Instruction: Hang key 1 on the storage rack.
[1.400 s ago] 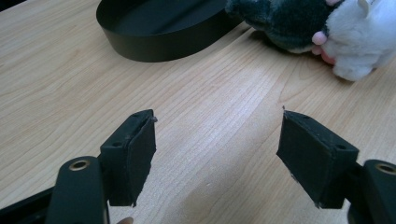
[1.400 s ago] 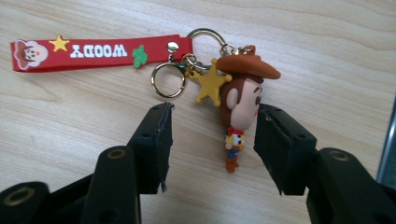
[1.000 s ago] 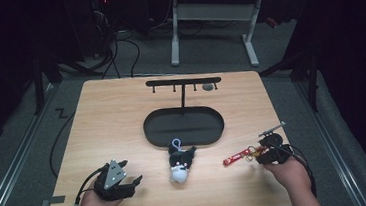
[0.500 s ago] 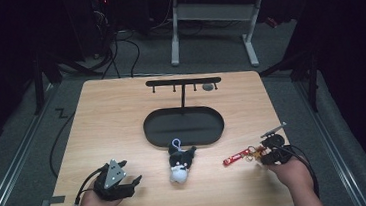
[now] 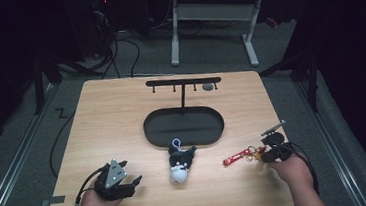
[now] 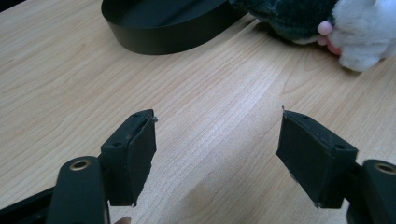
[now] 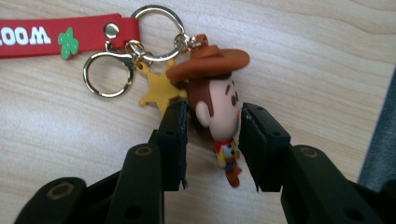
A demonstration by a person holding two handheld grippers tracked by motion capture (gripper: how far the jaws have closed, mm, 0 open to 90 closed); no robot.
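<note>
The wooden table (image 5: 122, 118) spreads wide under the high camera, light grain all the way across. Past its middle sits the black oval tray (image 5: 183, 126), with a black T-shaped hook stand (image 5: 183, 83) rising from its far edge. Just in front of the tray's near rim lies a plush toy keychain (image 5: 180, 164), dark grey on top, white below, its small loop touching the tray wall. In the left gripper view the same plush sits at upper right, pink nose showing.

Near left, the left gripper (image 5: 119, 185) rests low on the table in the person's hand, and its jaws stand wide apart with bare wood between them, well short of the plush.

Over on the right, the right gripper (image 5: 271, 150) lies near the table's right edge. Its jaws are drawn in narrow around the cowboy figure keychain (image 7: 217, 109), one pad at each side of the head; whether they actually press it, I cannot tell. A yellow star charm (image 7: 160, 89), gold rings and a red strap (image 7: 60, 35) trail off from the hat.
</note>
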